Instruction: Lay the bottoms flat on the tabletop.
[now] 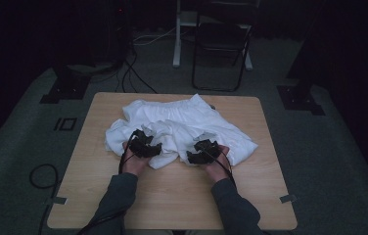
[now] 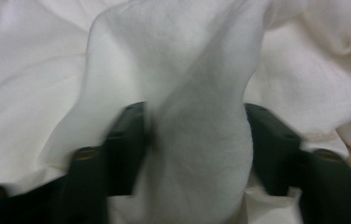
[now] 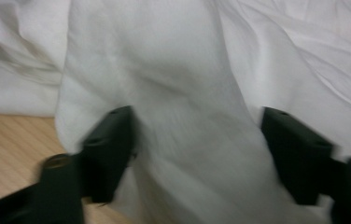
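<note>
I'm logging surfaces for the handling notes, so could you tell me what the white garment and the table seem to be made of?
The white garment looks like a thin woven fabric, perhaps cotton: matte, softly creased, with a gathered edge at its far side and a fold bunched between the left tongs. The table looks like light wood or wood-effect laminate: fine straight grain, smooth, low sheen. Which of the two, I cannot tell.

The high view is dim: the room at 12 o'clock falls to near black, while the desk and the white cloth catch a soft light from above. Shadows on the desk are faint. The cloth shows no hard glare, though its folds lose detail. In the left gripper view the cloth is close and soft, the jaws blurred at 6 o'clock. The right gripper view is smeared, the cloth grey with shadow between the jaws.
</note>
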